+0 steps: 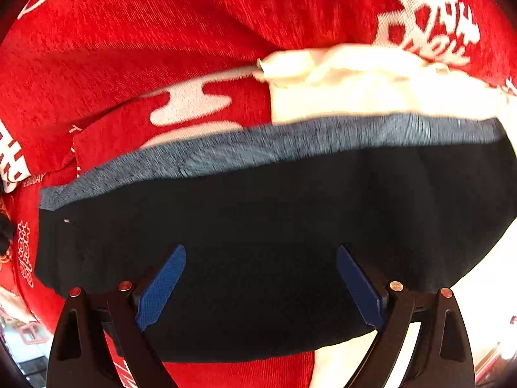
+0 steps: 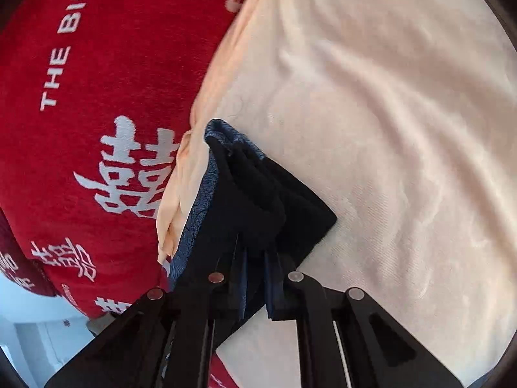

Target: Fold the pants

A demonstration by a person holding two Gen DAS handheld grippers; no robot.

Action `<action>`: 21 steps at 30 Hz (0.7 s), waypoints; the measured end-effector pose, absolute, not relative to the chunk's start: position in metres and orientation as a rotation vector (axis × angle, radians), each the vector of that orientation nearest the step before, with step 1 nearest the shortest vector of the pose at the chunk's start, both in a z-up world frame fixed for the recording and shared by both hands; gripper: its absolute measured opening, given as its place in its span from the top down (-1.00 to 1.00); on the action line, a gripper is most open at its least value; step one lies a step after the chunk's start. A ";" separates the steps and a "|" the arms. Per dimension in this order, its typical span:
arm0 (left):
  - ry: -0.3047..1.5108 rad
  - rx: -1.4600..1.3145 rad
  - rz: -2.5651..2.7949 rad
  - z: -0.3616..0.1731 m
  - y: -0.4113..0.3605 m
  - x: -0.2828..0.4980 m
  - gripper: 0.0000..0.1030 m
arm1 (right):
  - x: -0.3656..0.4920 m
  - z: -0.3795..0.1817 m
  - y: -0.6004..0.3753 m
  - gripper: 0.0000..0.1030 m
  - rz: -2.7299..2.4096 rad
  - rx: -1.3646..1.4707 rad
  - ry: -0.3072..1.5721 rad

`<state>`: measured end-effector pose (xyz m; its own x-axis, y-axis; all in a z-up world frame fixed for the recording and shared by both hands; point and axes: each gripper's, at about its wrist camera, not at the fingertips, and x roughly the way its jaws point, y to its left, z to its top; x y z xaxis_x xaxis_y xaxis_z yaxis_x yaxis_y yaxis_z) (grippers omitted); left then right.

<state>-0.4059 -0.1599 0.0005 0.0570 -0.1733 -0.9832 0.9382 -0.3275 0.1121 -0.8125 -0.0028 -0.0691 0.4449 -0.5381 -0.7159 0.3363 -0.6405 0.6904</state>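
The pants (image 1: pixel 258 220) are dark navy with a lighter blue band (image 1: pixel 226 152) along the far edge, lying flat across a red blanket. My left gripper (image 1: pixel 260 286) is open just above the dark cloth, blue pads (image 1: pixel 161 287) spread wide, holding nothing. In the right wrist view my right gripper (image 2: pixel 257 278) is shut on a bunched, folded edge of the pants (image 2: pixel 258 194), which rises from between its fingers over cream cloth.
A red blanket (image 1: pixel 145 32) with white characters covers the surface; it also shows in the right wrist view (image 2: pixel 97 97). Cream fabric (image 2: pixel 371 113) lies to the right, and beyond the pants in the left wrist view (image 1: pixel 371 87). Pale floor (image 2: pixel 29 317) shows bottom left.
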 end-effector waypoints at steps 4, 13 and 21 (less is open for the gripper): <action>0.804 1.289 -1.493 0.013 -0.180 -0.410 -0.85 | -0.808 -0.055 -0.008 0.56 -1.433 1.885 0.185; 0.773 1.210 -1.355 -0.046 -0.227 -0.425 -0.90 | -0.732 -0.014 -0.105 0.52 -1.262 1.493 0.403; 0.773 1.227 -1.278 -0.030 -0.249 -0.373 -1.00 | -0.766 -0.057 -0.154 0.61 -1.408 1.401 0.514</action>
